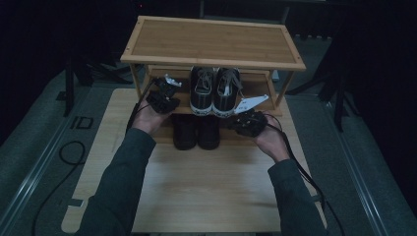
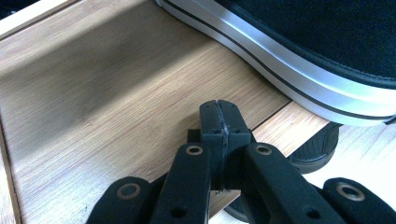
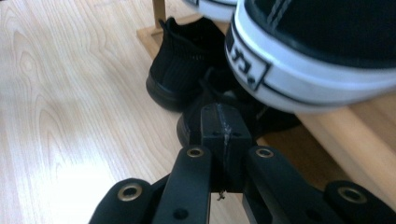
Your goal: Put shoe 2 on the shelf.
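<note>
Your left tool (image 1: 164, 93) and right tool (image 1: 248, 115) flank the pair of canvas sneakers (image 1: 215, 91) on the lower shelf (image 1: 255, 88) of the bamboo rack (image 1: 211, 42). Both tools have their jaws pressed together on nothing, as each gripper view shows.

Key relation: the sneakers lie between your hands, long axes running front to back, toes toward you. The left shoe is just beside your left tool, the right shoe just beside your right. Each hand is about equally near its own shoe.

In the left gripper view, the sneaker's sole band (image 2: 289, 60) runs diagonally above and to the right of the tool (image 2: 223, 126), apart from it. In the right gripper view, the toe cap (image 3: 299, 74) overhangs the shelf edge above the tool (image 3: 223, 126).

Materials: black canvas uppers, smooth white rubber soles with a dark pinstripe, pale laces. Below, on the tabletop (image 1: 206, 187), sits a pair of soft black knit shoes (image 1: 195, 132), heels toward you, partly under the shelf.

Judgement: jaws must open before any grasp.
</note>
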`<state>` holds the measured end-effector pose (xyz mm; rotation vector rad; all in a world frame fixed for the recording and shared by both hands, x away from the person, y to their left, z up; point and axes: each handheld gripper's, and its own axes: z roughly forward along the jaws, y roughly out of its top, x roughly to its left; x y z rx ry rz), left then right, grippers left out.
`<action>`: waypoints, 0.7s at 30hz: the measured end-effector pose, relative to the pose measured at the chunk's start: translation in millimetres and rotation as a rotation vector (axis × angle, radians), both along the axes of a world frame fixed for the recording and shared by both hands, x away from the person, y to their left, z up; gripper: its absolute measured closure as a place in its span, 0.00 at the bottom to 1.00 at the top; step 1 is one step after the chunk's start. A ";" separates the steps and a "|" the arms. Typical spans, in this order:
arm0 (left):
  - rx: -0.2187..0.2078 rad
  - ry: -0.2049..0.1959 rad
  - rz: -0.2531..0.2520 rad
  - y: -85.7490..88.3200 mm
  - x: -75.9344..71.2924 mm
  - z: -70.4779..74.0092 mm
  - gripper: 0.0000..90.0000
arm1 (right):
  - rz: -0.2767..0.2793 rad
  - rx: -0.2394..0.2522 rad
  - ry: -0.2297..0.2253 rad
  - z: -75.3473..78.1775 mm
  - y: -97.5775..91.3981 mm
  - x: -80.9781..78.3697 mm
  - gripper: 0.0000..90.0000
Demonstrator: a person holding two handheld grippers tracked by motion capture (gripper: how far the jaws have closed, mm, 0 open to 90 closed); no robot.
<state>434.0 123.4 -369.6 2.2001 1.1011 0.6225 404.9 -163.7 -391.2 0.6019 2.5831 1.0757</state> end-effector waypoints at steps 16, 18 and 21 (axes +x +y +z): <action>0.012 -0.007 0.010 -2.2 -1.0 0.1 1.00 | -0.018 -0.011 0.026 -7.0 -25.0 -6.8 1.00; 0.016 -0.007 0.008 -2.2 -1.0 0.2 1.00 | -0.021 -0.012 0.026 -7.4 -27.6 -7.6 1.00; 0.017 -0.007 0.009 -2.5 -1.1 0.3 1.00 | -0.025 -0.015 0.027 -8.3 -31.7 -8.2 1.00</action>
